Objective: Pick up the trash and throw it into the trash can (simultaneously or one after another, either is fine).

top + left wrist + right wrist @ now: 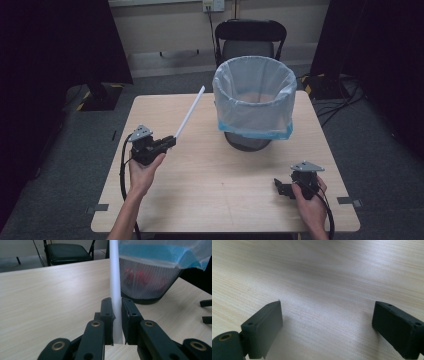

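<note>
Left tongs [171, 139] are clamping the lower end of a long white stick [189, 112], which is angling up above the wooden surface [210, 190] toward the lined mesh bin [254, 102]. Right tongs [278, 187] are resting near the surface's right front corner, jaws standing wide apart and gripping nothing.

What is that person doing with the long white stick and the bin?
A person holds a gripper in each hand at a wooden table. The left gripper is shut on a long white stick, which slants up toward the mesh bin lined with a plastic bag. The stick is not in the bin yet. The right gripper rests open, low over the table, holding nothing.
</note>
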`<state>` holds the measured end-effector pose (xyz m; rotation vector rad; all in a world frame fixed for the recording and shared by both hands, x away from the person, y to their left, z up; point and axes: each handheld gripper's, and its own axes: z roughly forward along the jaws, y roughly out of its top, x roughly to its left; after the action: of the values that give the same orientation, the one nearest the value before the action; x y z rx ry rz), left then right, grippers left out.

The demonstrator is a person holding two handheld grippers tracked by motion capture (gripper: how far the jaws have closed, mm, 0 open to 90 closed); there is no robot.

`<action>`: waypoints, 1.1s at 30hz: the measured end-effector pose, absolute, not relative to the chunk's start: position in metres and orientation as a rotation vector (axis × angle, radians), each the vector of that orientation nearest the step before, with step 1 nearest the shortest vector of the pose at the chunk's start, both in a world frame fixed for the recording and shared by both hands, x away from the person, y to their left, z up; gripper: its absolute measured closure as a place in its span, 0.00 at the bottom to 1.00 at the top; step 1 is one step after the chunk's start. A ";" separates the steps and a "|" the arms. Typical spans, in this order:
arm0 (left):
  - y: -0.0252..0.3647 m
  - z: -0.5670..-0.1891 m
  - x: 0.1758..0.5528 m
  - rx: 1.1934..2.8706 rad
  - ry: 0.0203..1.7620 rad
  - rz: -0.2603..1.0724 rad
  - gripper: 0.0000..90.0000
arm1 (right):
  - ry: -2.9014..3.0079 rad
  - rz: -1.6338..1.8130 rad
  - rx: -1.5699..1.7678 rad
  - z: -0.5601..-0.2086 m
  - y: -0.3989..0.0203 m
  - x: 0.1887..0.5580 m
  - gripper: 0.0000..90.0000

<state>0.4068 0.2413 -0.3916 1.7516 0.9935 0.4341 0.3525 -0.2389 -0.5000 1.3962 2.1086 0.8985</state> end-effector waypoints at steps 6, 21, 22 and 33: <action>0.244 -0.386 0.408 1.722 0.972 0.437 0.90 | 2.109 0.899 1.396 -0.500 -0.239 0.352 0.10; 0.233 -0.359 0.411 1.691 0.899 0.445 0.90 | 2.109 0.898 1.396 -0.500 -0.239 0.352 0.10; 0.232 -0.357 0.411 1.690 0.894 0.450 0.90 | 2.109 0.898 1.396 -0.500 -0.239 0.352 0.10; 0.230 -0.327 0.415 1.647 0.846 0.477 0.90 | 2.109 0.898 1.396 -0.500 -0.239 0.352 0.10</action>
<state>0.4148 0.2296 -0.3267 1.6473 0.8465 0.4769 0.3525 -0.2389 -0.5000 1.3962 2.1085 0.8982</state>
